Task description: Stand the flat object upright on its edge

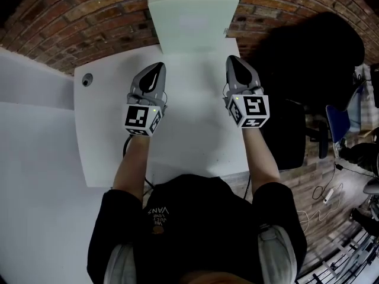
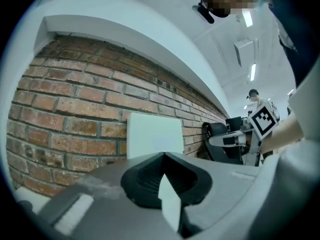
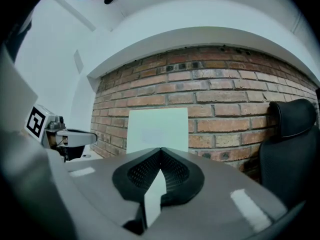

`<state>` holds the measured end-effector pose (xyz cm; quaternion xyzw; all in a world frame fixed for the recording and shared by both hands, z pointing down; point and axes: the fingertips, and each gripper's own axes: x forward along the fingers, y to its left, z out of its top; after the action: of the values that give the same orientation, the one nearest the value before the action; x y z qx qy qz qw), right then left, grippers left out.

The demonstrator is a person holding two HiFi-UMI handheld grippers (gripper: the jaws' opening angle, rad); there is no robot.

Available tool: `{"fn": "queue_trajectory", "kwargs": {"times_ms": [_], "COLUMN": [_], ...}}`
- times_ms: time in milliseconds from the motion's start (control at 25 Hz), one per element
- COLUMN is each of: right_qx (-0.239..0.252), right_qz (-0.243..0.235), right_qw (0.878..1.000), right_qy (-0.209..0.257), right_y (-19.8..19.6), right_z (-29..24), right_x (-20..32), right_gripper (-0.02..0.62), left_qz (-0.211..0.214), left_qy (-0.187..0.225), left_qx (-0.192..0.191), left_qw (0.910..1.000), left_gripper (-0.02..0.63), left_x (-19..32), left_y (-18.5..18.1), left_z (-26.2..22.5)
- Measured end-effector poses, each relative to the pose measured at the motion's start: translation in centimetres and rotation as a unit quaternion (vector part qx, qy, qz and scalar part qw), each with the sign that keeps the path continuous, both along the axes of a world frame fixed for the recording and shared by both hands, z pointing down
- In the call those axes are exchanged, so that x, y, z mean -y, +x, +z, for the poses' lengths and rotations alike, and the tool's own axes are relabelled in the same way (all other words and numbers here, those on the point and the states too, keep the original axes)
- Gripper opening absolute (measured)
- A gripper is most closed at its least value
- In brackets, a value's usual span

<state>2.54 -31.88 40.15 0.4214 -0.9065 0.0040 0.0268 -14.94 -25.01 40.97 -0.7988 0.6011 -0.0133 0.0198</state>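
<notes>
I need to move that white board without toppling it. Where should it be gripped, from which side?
The board stands on its lower edge, broad face toward the person, back close to the brick wall. So probably take its upper edge from above, jaws straddling the thickness; head-on there is nothing narrow to pinch.

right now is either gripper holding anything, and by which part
Nothing is held. The left gripper and right gripper are both shut and empty; the pale panel stands apart.
</notes>
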Motion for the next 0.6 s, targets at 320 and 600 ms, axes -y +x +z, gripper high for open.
{"fn": "queue_trajectory", "kwargs": {"times_ms": [320, 600], "right_qx": [0.006, 0.0], "right_qz": [0.014, 0.032], "right_qw": [1.0, 0.999], "right_qy": [-0.008, -0.006], "right_y": [0.0, 0.2], "right_z": [-0.7, -1.4], "right_x": [-3.4, -6.9], "right_gripper": [-0.002, -0.002], "left_qz": [0.021, 0.044], "left_qy": [-0.009, -0.019], "left_qx": [-0.009, -0.012], "left_qw": [0.9997, 0.9988], "left_gripper": [0.0, 0.0], "left_x": [-3.3, -6.5], "left_y": [-0.1, -0.2], "left_z": [-1.0, -1.1]}}
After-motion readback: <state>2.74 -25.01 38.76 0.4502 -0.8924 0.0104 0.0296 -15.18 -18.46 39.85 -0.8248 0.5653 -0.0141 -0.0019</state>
